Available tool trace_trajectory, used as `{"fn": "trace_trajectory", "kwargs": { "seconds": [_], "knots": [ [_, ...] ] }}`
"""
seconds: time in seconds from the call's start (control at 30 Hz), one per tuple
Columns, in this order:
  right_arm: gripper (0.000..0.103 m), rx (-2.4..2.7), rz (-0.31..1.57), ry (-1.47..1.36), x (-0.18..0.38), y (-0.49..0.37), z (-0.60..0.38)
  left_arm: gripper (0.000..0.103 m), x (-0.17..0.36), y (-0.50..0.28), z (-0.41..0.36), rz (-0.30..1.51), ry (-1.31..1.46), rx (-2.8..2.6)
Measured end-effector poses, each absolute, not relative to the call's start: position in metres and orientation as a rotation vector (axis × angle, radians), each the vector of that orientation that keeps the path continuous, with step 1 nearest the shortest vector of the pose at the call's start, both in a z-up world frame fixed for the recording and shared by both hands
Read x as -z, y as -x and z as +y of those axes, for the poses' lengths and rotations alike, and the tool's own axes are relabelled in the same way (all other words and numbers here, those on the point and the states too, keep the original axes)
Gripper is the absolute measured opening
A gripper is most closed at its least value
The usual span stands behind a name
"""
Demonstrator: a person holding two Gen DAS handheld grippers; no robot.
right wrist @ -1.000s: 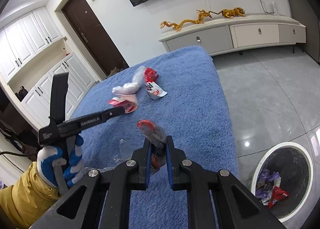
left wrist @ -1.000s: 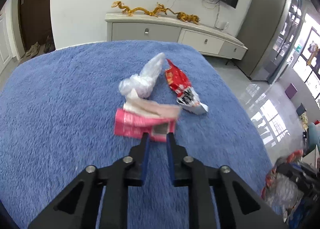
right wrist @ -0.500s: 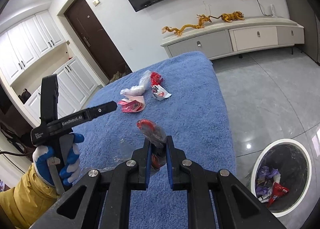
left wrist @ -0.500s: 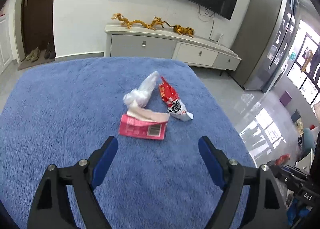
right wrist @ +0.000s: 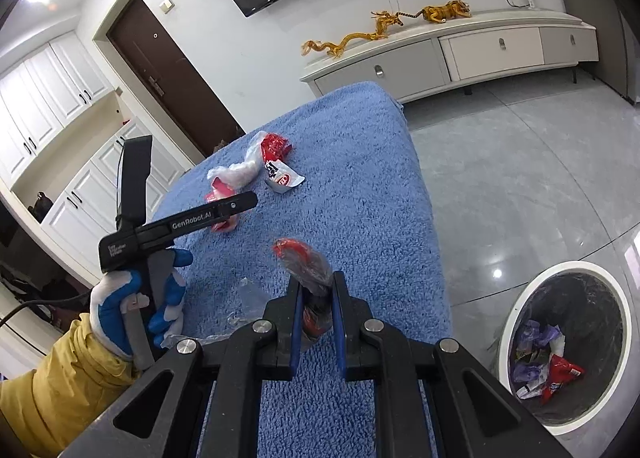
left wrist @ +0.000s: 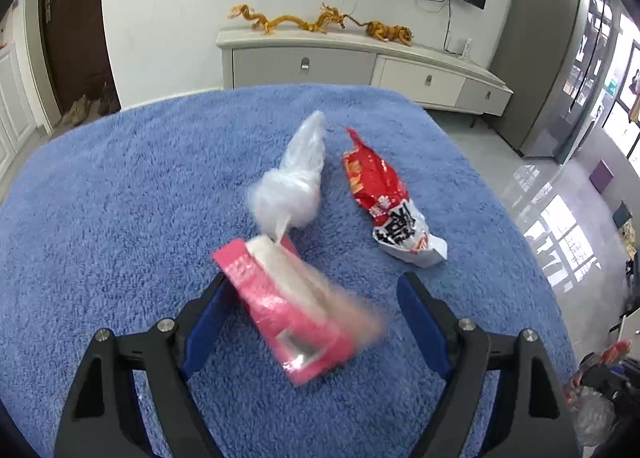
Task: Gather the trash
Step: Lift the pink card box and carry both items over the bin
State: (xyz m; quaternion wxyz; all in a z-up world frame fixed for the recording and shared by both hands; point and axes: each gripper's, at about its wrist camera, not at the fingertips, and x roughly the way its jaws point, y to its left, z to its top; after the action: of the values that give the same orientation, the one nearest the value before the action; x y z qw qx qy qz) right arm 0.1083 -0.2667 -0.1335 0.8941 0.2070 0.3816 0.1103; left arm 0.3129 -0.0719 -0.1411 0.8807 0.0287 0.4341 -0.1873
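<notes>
A blue blanket (left wrist: 120, 218) fills most of the left wrist view and runs up the middle of the right wrist view, with grey floor to its right. At the lower right of the right wrist view stands a white bin (right wrist: 520, 298), already holding several wrappers, so part of the collecting looks done.

The left gripper (left wrist: 312, 294) takes up the bottom of its own view with its blue fingers spread wide. A pink packet (left wrist: 280, 310) lies tilted between them, blurred at its right end; its upper left corner sits against the left finger, while the right finger stands clear of it, so nothing is pinched yet. The right gripper (right wrist: 316, 310), at the bottom centre of its view, has its fingers pressed together on a red wrapper (right wrist: 304, 258) that sticks up above the tips.

Just above the pink packet, in the centre of the left wrist view, lies a clear plastic bag (left wrist: 296, 186), touching the packet's upper end. To its right, slightly apart, lies a red and white snack bag (left wrist: 384, 202). A scrap of clear film (right wrist: 248, 294) shows on the blanket at the lower left of the right gripper.

By my reading, the held wrapper still needs dropping in the bin, and the packet, bag, snack bag and film remain to be picked up.
</notes>
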Motion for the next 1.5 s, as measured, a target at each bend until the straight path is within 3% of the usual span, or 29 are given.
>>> {"fn": "trace_trajectory", "kwargs": {
  "seconds": [0.03,0.2,0.27,0.63,1.07,1.27,1.5],
  "knots": [
    [0.013,-0.230,0.793,-0.430,0.134,-0.109,-0.266,0.078,0.142,-0.314,-0.072,0.909,-0.062,0.382],
    [0.013,-0.237,0.794,-0.428,0.134,-0.107,-0.261,0.034,0.141,-0.311,-0.063,0.900,-0.064,0.370],
    [0.013,-0.238,0.789,-0.426,0.131,-0.105,-0.259,0.030,0.140,-0.305,-0.055,0.905,-0.050,0.388],
    [0.013,-0.255,0.746,-0.408,0.109,-0.085,-0.246,0.027,0.128,-0.255,-0.023,0.897,0.015,0.422],
    [0.013,-0.251,0.642,-0.402,0.072,-0.041,-0.249,0.026,0.051,-0.188,-0.015,0.772,0.073,0.513],
    [0.013,-0.192,0.590,-0.430,0.065,-0.020,-0.277,0.026,0.017,-0.168,-0.047,0.737,0.080,0.625],
    [0.013,-0.028,0.563,-0.505,0.082,0.003,-0.347,0.026,0.007,-0.163,-0.135,0.781,0.036,0.789]
  ]
}}
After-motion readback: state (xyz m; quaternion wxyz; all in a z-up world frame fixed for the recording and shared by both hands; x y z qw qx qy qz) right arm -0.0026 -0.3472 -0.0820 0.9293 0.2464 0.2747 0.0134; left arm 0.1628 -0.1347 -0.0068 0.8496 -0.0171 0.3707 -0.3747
